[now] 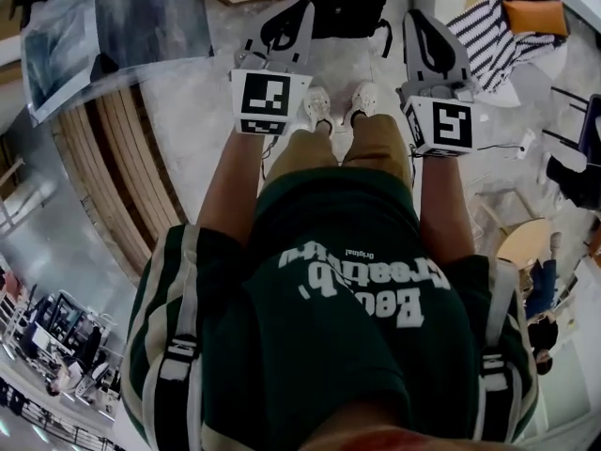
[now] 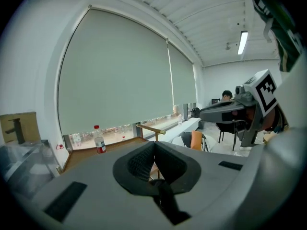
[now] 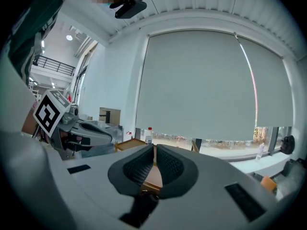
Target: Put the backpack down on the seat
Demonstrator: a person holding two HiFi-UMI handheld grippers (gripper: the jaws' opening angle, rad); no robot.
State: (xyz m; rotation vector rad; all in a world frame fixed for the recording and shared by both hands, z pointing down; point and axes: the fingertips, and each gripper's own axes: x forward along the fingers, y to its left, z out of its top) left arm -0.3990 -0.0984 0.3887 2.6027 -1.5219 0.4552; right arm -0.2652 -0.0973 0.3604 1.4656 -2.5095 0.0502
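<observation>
Backpack (image 1: pixel 343 3), black, lies just ahead of the tips of your two grippers, past your shoes (image 1: pixel 319 109). Its near edge is closer to your left gripper (image 1: pixel 307 9) than to your right gripper (image 1: pixel 420 19); whether it rests on floor or seat cannot be told. You hold both grippers side by side before you, each with jaws pressed together, pad to pad, holding nothing.

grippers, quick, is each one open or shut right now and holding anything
Left gripper: closed, nothing between its jaws.
Right gripper: closed, nothing between its jaws.
</observation>
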